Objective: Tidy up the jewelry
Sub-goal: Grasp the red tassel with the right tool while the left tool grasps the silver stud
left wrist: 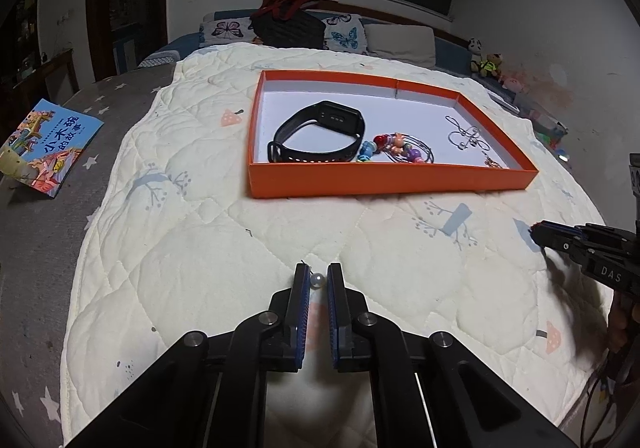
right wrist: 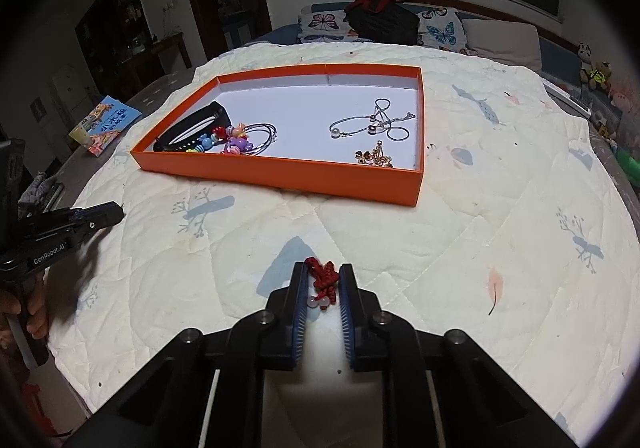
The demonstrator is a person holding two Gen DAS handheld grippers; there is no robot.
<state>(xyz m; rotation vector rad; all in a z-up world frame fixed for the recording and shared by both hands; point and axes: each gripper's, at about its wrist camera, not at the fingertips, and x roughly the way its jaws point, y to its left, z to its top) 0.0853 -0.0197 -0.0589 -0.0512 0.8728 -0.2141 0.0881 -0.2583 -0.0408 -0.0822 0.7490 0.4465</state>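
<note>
One round pearl (left wrist: 317, 280), knotted red cord (right wrist: 323, 277)

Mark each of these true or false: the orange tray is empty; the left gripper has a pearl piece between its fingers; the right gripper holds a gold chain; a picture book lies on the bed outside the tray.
1. The orange tray is empty: false. It holds a black band, a colourful beaded bracelet and other pieces.
2. The left gripper has a pearl piece between its fingers: true.
3. The right gripper holds a gold chain: false. It grips a red knotted cord.
4. A picture book lies outside the tray: true.
</note>
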